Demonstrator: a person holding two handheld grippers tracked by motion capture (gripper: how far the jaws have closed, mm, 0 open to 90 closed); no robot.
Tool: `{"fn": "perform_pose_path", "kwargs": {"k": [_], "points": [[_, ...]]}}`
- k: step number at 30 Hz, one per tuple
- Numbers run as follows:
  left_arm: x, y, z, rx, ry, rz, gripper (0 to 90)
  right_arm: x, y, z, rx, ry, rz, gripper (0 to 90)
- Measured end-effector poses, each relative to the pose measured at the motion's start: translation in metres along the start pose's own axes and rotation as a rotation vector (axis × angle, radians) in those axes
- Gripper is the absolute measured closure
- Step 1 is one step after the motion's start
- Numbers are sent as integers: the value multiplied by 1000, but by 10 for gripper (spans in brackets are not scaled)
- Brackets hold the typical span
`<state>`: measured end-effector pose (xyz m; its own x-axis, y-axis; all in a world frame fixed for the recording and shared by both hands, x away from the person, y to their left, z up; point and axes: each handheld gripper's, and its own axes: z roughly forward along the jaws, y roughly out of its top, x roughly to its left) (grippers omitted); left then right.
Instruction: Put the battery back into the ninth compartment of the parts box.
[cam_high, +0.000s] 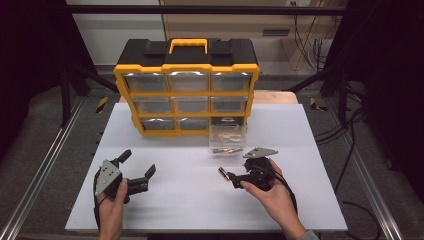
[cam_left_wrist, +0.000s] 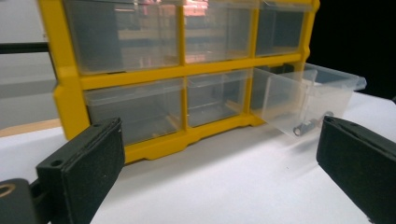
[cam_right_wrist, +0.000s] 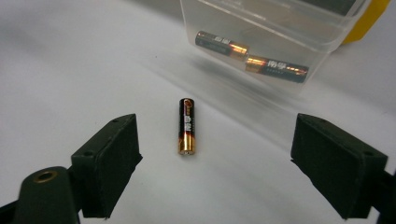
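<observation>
Black and copper, a loose battery (cam_right_wrist: 186, 126) is seen lying on the white table (cam_high: 175, 200), between the wide-open jaws of the right gripper (cam_right_wrist: 224, 172), just beside a pulled-out clear drawer (cam_right_wrist: 280, 42). The left gripper (cam_high: 137, 165) is held open, empty.

Bright overhead light, dark surrounds, perhaps slight blur

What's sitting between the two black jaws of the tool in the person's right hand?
A single loose battery lies on the white table between the open jaws of the right hand-held gripper, untouched by either, as the right gripper view shows. Beyond it sits the clear drawer.
</observation>
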<state>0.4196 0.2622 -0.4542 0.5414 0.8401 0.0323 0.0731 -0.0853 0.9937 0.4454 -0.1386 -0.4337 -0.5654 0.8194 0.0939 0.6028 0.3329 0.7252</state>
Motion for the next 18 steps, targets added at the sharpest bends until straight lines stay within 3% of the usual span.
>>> {"fn": "perform_pose_path", "kwargs": {"k": [4, 11, 18], "points": [[-3, 0, 2, 12, -9, 17, 10, 6, -3, 7, 17, 10, -11, 218], [2, 0, -2, -4, 15, -8, 10, 21, -3, 17, 24, 3, -47, 288], [2, 1, -2, -7, 8, -9, 10, 23, -2, 24, 27, -20, -55, 431]]}}
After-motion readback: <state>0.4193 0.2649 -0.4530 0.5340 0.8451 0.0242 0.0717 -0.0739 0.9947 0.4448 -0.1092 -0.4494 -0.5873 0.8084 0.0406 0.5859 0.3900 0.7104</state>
